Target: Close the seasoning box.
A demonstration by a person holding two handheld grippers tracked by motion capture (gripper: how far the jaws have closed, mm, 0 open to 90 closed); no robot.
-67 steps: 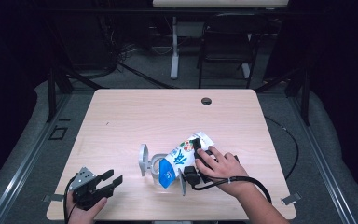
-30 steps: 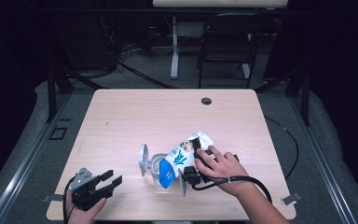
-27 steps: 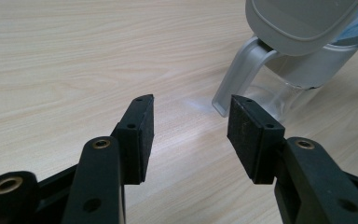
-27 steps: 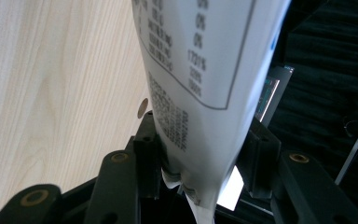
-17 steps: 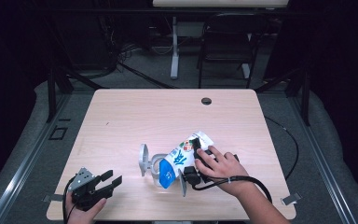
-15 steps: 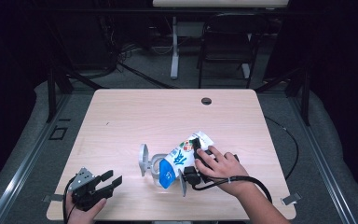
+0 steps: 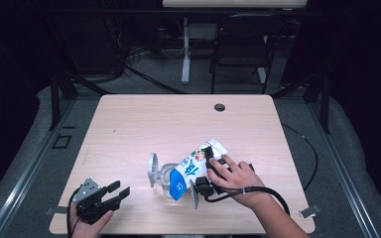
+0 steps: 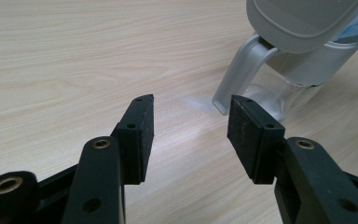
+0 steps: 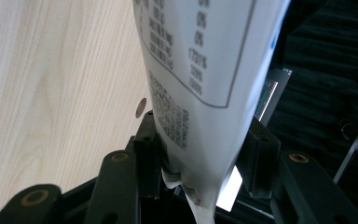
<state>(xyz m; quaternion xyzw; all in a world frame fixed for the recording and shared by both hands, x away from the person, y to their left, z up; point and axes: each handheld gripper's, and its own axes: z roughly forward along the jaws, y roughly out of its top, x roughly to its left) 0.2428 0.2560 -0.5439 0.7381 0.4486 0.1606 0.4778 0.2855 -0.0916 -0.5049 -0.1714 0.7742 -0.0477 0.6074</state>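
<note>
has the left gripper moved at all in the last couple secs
No. In the high view the left gripper sits at the same spot near the table's front left corner, fingers open, as far from the clear jug as before.

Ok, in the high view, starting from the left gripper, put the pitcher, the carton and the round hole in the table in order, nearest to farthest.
1. The pitcher, right of the left gripper, mid-table.
2. The carton, tipped over the pitcher's far side, clamped in the right gripper.
3. The round hole, near the table's far edge.
</note>
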